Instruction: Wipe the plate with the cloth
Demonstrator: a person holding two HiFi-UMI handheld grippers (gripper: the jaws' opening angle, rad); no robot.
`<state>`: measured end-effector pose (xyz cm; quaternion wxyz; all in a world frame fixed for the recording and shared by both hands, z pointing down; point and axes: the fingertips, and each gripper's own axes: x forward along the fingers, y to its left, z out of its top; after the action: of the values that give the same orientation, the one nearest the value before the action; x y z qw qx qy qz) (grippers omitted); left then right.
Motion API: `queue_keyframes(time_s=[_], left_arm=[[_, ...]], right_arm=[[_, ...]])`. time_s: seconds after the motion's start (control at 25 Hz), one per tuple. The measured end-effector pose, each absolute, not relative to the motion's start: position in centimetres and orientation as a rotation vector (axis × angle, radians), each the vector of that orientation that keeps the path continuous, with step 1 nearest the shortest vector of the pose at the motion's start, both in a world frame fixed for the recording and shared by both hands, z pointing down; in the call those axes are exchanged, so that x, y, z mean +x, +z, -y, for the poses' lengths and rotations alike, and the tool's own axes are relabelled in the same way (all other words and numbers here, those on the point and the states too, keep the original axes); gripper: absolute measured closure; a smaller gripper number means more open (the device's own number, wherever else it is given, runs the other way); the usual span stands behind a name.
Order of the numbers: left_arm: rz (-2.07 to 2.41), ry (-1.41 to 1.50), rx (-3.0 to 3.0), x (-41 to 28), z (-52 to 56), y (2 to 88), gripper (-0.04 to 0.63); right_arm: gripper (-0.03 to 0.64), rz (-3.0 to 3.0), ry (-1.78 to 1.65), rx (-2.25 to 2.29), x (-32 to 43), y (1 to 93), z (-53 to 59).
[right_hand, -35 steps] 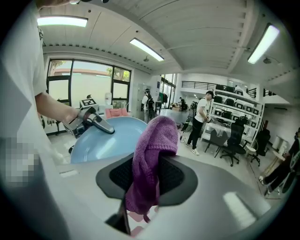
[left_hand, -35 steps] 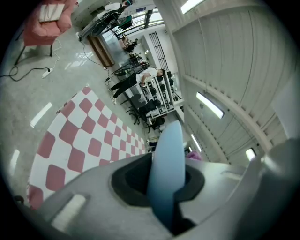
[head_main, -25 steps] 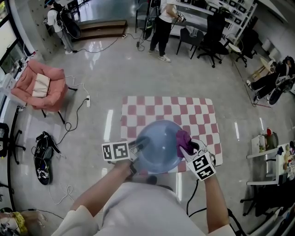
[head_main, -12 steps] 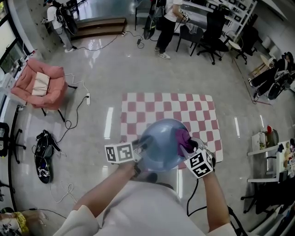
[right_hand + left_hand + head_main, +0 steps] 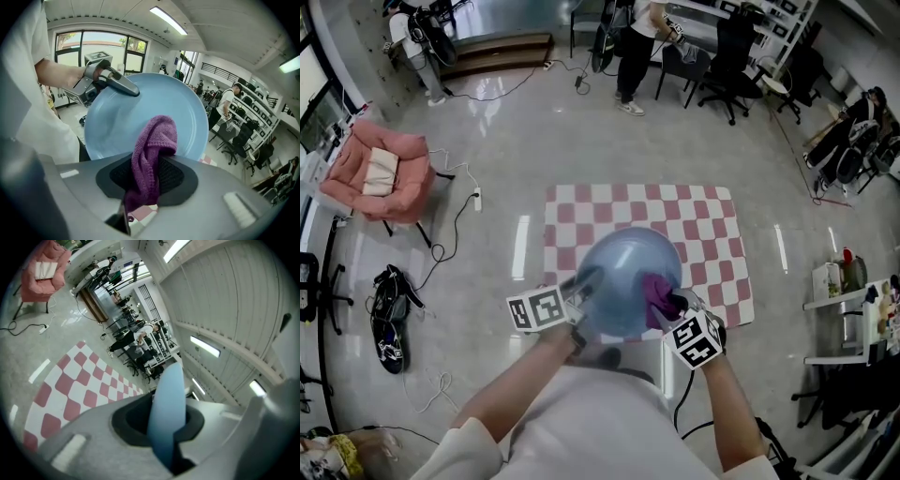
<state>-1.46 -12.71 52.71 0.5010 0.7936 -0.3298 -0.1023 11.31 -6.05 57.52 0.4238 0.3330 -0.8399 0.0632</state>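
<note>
A light blue plate (image 5: 626, 281) is held up in the air above a checkered mat. My left gripper (image 5: 584, 286) is shut on the plate's left rim; in the left gripper view the plate (image 5: 167, 408) shows edge-on between the jaws. My right gripper (image 5: 667, 309) is shut on a purple cloth (image 5: 655, 291), which presses against the plate's right side. In the right gripper view the cloth (image 5: 152, 154) hangs bunched from the jaws against the plate's face (image 5: 140, 117), with the left gripper (image 5: 110, 79) clamped on the far rim.
A red and white checkered mat (image 5: 642, 248) lies on the shiny floor below. A pink armchair (image 5: 380, 173) stands at the left, a black bag (image 5: 387, 314) lies nearer, and cables run across the floor. A shelf unit (image 5: 853, 309) is at the right. People stand at the back.
The plate and both grippers have shifted slightly up and away. The cloth has slid leftward and down across the plate's right side.
</note>
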Motion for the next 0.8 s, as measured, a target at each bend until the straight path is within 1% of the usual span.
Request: queue_keyframes(time_s=[0.36,0.8], left_arm=[[0.813,-0.283,1.899,-1.4,13.6,52.2,0.546],[0.813,-0.276,1.893,-1.1,13.4,52.5,0.545]], right_arm=[[0.502,2.201,0.207,0.735,7.1,57.0,4.1],[0.503,2.252,0.085,0.531,1.6,56.2,2.2]])
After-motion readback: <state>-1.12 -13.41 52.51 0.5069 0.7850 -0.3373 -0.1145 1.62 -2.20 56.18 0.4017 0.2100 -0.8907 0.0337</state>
